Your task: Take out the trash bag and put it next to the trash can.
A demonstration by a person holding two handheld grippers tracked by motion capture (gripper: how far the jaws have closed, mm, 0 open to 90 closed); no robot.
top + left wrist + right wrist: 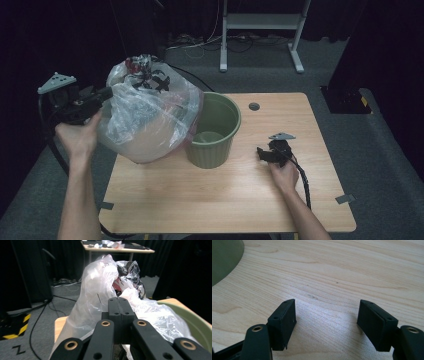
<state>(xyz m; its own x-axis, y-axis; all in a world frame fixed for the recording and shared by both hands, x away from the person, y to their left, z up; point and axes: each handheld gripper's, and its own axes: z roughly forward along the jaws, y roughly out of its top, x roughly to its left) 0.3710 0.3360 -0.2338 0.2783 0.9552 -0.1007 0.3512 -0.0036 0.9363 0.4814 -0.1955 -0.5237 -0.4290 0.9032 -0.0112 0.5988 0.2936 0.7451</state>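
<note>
Pressed jaws of my left gripper [119, 312] pinch the bag [145, 115], lifted clear of the bin [212, 131]; right gripper [327, 325] rests spread near the table's [225, 190] right edge.

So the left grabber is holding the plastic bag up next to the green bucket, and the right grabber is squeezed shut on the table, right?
Not quite. The right gripper is open, its jaws wide apart over the bare table, as the right gripper view shows. The left gripper does hold the plastic bag beside the green bucket.
</note>
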